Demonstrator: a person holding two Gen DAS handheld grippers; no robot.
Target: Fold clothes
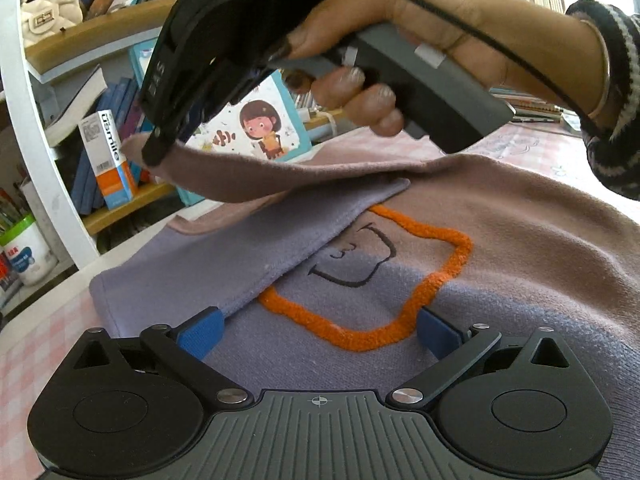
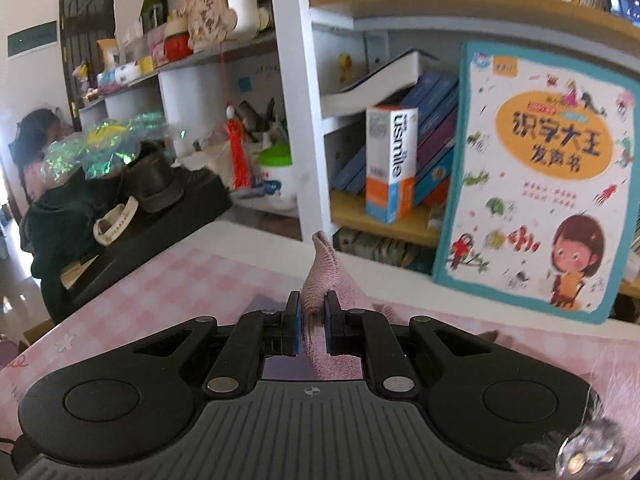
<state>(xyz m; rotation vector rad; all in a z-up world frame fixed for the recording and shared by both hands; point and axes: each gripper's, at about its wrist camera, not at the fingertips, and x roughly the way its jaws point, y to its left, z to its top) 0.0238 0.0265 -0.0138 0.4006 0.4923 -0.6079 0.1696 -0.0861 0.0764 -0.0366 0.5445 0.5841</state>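
A pink and lilac sweatshirt (image 1: pixel 500 240) with an orange outline patch (image 1: pixel 436 280) lies spread on the table. My left gripper (image 1: pixel 318 330) is open, its blue pads wide apart just above the lilac lower part. My right gripper (image 2: pixel 312 312) is shut on the pink sleeve cuff (image 2: pixel 320 272). In the left wrist view the right gripper (image 1: pixel 154 156) holds that sleeve (image 1: pixel 280 176) lifted over the sweatshirt's left side, and a lilac flap (image 1: pixel 248 256) lies folded across the front.
The table wears a pink checked cloth (image 2: pixel 180 280). A children's book (image 2: pixel 540 176) leans upright at the table's far edge. Behind stands a bookshelf with a white post (image 2: pixel 296 100) and a toothpaste box (image 2: pixel 390 164). A dark pile of clothes (image 2: pixel 100 208) sits left.
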